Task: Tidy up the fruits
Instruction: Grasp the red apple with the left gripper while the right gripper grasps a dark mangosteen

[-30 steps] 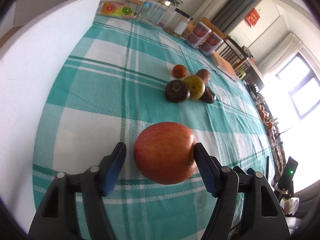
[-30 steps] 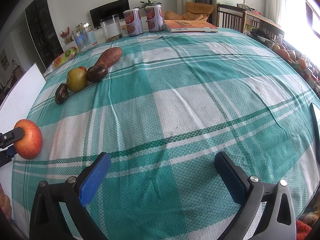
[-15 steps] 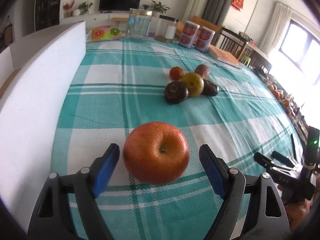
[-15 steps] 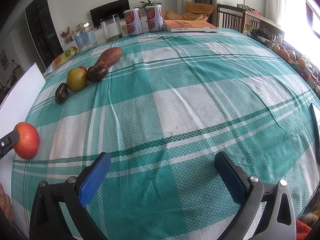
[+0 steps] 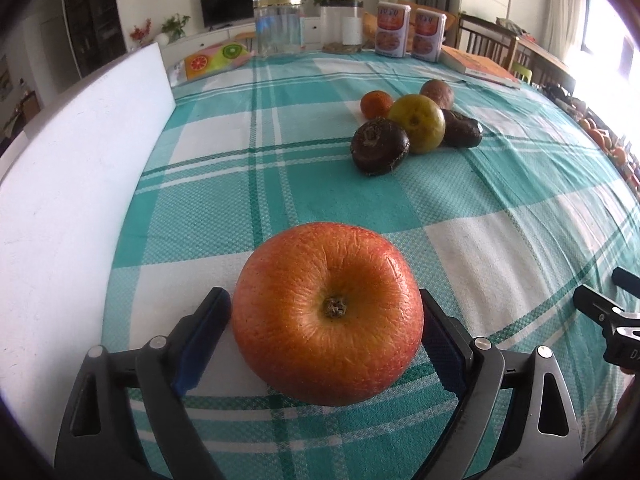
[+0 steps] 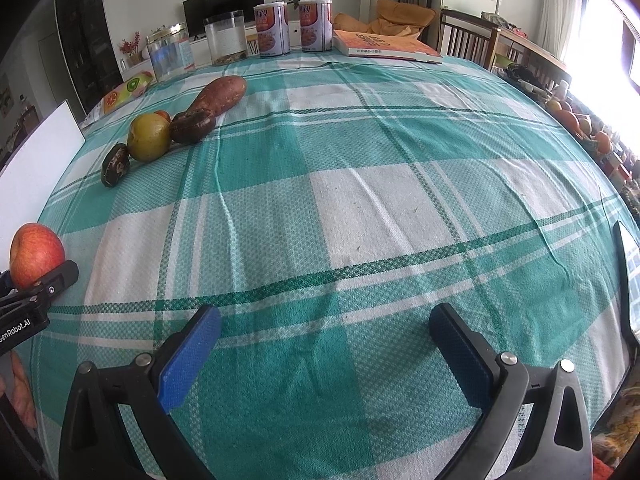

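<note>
A red apple (image 5: pixel 328 314) sits on the checked cloth between the fingers of my left gripper (image 5: pixel 325 332). The jaws stand open around it, close to its sides. The apple also shows at the far left of the right wrist view (image 6: pixel 36 254). A cluster of produce lies farther off: a yellow-green apple (image 5: pixel 418 123), two dark round fruits (image 5: pixel 379 146), a small orange (image 5: pixel 376 104) and a sweet potato (image 6: pixel 219 96). My right gripper (image 6: pixel 325 350) is open and empty over the cloth.
A white foam board (image 5: pixel 76 168) stands along the table's left edge. Jars (image 5: pixel 279 26), two cans (image 5: pixel 393 30), a book (image 5: pixel 480 66) and a fruit-print pack (image 5: pixel 212 60) line the far edge. The right gripper shows at right in the left wrist view (image 5: pixel 608 314).
The left gripper has levelled out and lowered the apple onto the cloth, then opened and moved forward around it. The right gripper has not moved.
</note>
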Available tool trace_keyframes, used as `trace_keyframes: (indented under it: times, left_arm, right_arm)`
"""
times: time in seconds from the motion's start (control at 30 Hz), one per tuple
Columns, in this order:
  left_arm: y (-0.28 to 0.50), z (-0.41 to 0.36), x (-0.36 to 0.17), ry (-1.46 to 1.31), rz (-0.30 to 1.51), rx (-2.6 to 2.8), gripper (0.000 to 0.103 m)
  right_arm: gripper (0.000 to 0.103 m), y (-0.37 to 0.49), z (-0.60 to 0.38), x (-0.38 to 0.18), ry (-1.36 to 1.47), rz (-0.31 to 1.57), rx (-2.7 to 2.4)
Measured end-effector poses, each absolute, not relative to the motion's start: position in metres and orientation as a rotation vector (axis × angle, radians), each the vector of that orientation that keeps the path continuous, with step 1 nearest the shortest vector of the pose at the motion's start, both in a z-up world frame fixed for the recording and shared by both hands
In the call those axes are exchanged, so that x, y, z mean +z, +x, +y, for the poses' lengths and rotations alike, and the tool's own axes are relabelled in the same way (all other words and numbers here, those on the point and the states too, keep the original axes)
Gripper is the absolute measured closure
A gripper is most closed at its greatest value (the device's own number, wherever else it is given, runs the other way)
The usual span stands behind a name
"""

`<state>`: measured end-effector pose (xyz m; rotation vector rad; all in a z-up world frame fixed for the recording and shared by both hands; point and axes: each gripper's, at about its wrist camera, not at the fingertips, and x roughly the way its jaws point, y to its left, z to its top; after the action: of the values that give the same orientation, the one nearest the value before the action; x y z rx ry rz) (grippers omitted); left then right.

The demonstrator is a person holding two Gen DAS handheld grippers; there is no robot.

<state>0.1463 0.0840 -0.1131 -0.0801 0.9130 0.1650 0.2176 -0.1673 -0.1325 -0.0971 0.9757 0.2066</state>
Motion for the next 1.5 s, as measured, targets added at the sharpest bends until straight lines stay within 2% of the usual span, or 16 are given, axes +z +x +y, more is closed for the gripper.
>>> trace_keyframes:
  times: [0.13, 0.27, 0.43, 0.57, 0.7, 0.77, 0.8, 0.83, 1.0, 1.27, 1.5]
  left_arm:
    - [0.147, 0.084, -0.113, -0.08, 0.913, 0.165, 0.01]
    - [0.147, 0.084, -0.113, -0.08, 0.913, 0.165, 0.01]
    - [0.147, 0.084, -0.114, -0.08, 0.913, 0.165, 0.01]
    - [0.147, 0.084, -0.114, -0.08, 0.913, 0.166, 0.009]
    - [0.147, 0.084, -0.114, -0.08, 0.913, 0.166, 0.009]
    - [0.147, 0.084, -0.114, -0.08, 0.913, 0.166, 0.009]
    - [0.147, 0.084, -0.114, -0.08, 0.913, 0.166, 0.009]
    - [0.147, 0.084, -0.114, -0.079, 0.913, 0.166, 0.009]
    - [0.147, 0.084, -0.114, -0.083, 0.913, 0.164, 0.009]
    - [0.147, 0.086, -0.113, -0.094, 0.913, 0.152, 0.009]
    - [0.136, 0.09, -0.108, -0.101, 0.962, 0.107, 0.011]
  right_arm:
    - [0.0, 0.247, -0.153, -0.124, -0.046, 1.015, 0.356]
    - [0.001, 0.293, -0.144, -0.111, 0.003, 0.949, 0.387]
    - [0.01, 0.332, -0.111, -0.103, -0.049, 0.926, 0.542]
    - [0.021, 0.347, -0.08, -0.11, -0.134, 0.925, 0.582]
    - [0.027, 0.355, -0.062, -0.116, -0.186, 0.911, 0.586]
    - [0.036, 0.358, -0.061, -0.116, -0.151, 0.91, 0.607]
    - [0.049, 0.36, -0.061, -0.116, -0.118, 0.92, 0.629]
    - [0.055, 0.36, -0.06, -0.116, -0.098, 0.926, 0.633]
    - [0.055, 0.336, -0.076, -0.114, -0.046, 0.942, 0.636]
    - [0.055, 0.247, -0.118, -0.114, -0.028, 1.034, 0.671]
    - [0.054, 0.231, -0.126, -0.118, -0.037, 1.019, 0.647]
